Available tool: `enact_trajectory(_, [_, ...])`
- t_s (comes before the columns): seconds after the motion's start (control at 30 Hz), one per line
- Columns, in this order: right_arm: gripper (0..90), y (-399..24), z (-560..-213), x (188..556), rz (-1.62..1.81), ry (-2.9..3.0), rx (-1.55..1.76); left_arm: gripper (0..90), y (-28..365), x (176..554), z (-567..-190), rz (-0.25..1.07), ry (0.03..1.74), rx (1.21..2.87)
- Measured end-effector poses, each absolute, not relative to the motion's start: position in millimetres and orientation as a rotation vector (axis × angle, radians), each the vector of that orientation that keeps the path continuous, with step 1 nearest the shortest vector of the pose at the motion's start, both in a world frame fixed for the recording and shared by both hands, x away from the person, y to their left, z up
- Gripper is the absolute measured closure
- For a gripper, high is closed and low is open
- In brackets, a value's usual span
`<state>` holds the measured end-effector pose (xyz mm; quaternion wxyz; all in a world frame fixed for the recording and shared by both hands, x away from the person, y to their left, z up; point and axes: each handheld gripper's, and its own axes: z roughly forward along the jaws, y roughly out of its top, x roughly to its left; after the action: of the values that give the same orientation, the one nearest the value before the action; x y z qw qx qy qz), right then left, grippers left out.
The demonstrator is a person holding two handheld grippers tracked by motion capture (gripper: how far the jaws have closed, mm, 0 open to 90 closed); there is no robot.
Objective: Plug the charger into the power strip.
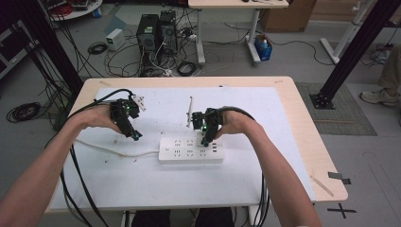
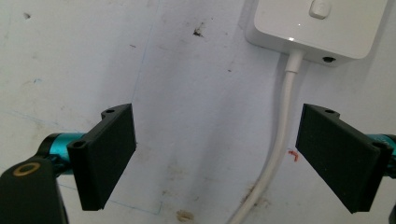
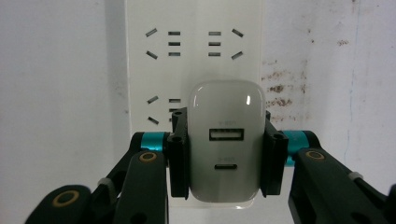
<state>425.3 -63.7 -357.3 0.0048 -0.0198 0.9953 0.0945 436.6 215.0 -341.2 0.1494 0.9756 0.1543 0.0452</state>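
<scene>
A white power strip (image 1: pixel 190 149) lies flat on the white table cover, its sockets (image 3: pixel 194 44) facing up. My right gripper (image 3: pixel 226 154) is shut on a white USB charger (image 3: pixel 226 144), whose two ports face the camera; it sits over the strip's near sockets, and whether its prongs are in is hidden. In the high view the right gripper (image 1: pixel 206 138) points down at the strip's right part. My left gripper (image 2: pixel 215 156) is open above the bare table, with the strip's white cord (image 2: pixel 280 154) running between its jaws, untouched. In the high view the left gripper (image 1: pixel 134 135) hovers left of the strip.
The strip's end with a switch button (image 2: pixel 321 8) lies just ahead of the left gripper. A thin white stick (image 1: pixel 189 111) lies behind the strip. A white plug (image 1: pixel 138 101) rests at the table's far left. The wooden table edge (image 1: pixel 326 165) runs along the right.
</scene>
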Motion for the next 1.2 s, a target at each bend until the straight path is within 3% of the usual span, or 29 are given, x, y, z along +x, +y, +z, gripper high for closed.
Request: enact_trajectory(1.2, [63.0,-63.6,-367.0,421.7,0.306,3.095,-0.072,12.3,225.2,430.1,-338.3,0.148,0.479,2.775])
